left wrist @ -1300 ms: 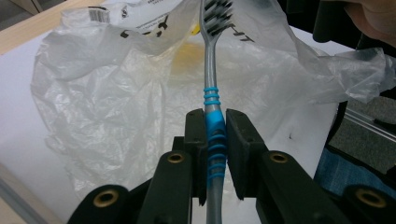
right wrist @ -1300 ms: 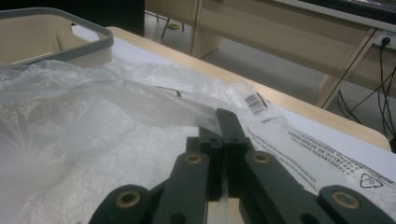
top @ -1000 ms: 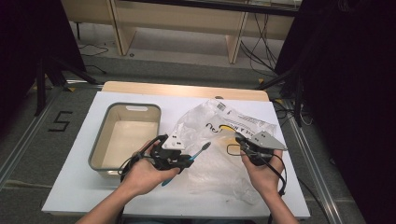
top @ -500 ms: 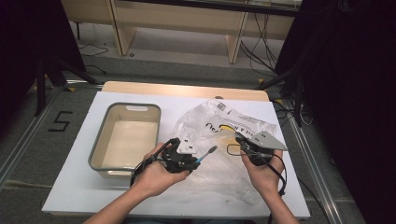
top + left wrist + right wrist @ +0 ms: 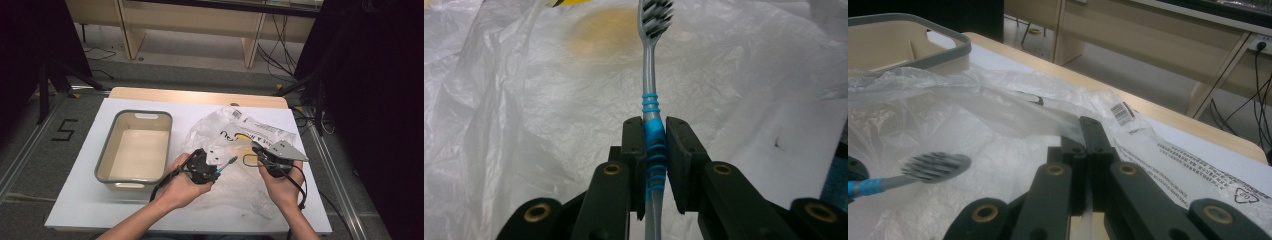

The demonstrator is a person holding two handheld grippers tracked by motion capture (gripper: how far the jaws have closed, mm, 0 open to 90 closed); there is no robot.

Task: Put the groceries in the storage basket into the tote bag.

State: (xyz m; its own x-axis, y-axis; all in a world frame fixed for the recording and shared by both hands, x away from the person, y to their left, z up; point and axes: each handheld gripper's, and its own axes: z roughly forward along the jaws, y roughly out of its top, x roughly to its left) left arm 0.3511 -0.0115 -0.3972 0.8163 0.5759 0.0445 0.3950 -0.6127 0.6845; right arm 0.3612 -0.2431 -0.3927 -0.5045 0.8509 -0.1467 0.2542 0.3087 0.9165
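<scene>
A toothbrush with a grey handle, blue grip rings and a bristled head sticks out forward from my left gripper, whose jaws are shut on its blue grip. From above, the toothbrush points right toward my right gripper. A crumpled clear plastic bag with black print and a yellow patch lies on the table under both grippers. My right gripper is shut on a fold of the bag. The brush head hovers just left of it, over the film.
A beige bin with a grey rim stands empty left of the bag; its corner shows in the right gripper view. The white table top ends at a wooden strip at the back. Desks and cables stand beyond.
My left gripper has carried the toothbrush to the right, over the bag and closer to the right gripper. The right gripper has stayed where it was.
</scene>
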